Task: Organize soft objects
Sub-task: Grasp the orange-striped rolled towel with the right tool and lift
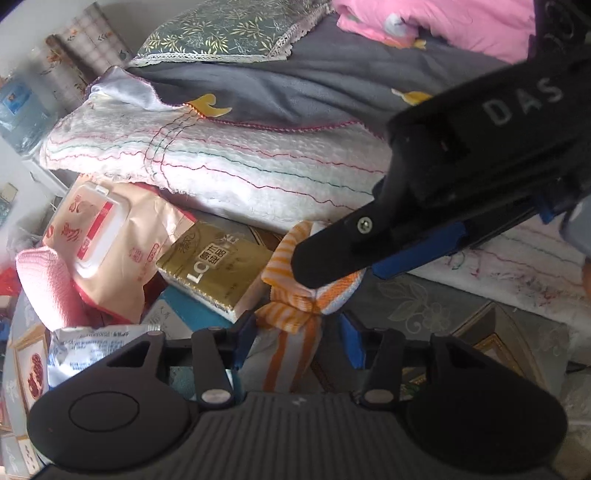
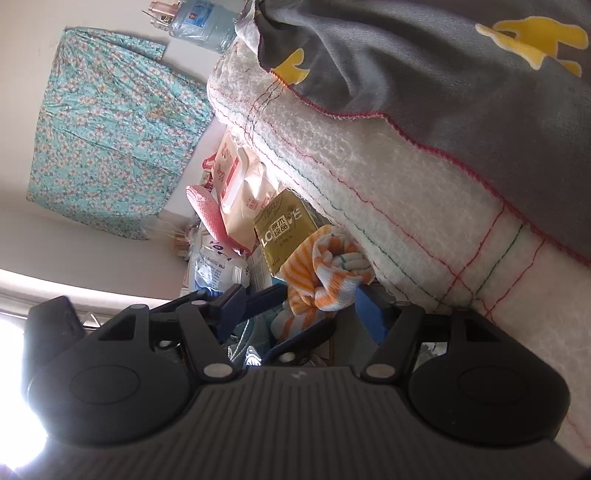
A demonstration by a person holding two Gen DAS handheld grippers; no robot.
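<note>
An orange-and-white striped towel (image 1: 291,325) lies bunched on a cluttered surface at the foot of a thick white quilt (image 1: 236,166). In the left wrist view my left gripper (image 1: 297,328) points steeply down with the towel between its blue pads. The left pad touches the cloth and a dark gap shows at the right pad. My right gripper (image 1: 332,266) reaches in from the upper right, one finger lying over the towel's top. In the right wrist view the towel (image 2: 325,273) sits between the right gripper (image 2: 301,302) fingers, jaws wide. The left gripper (image 2: 280,317) shows just below it.
A gold tissue pack (image 1: 214,266), a wet-wipes pack (image 1: 99,236) and a pink cloth (image 1: 40,280) lie left of the towel. A grey blanket (image 1: 314,81), a green pillow (image 1: 229,33) and pink bedding (image 1: 443,22) top the quilt. A water bottle (image 1: 18,110) stands far left.
</note>
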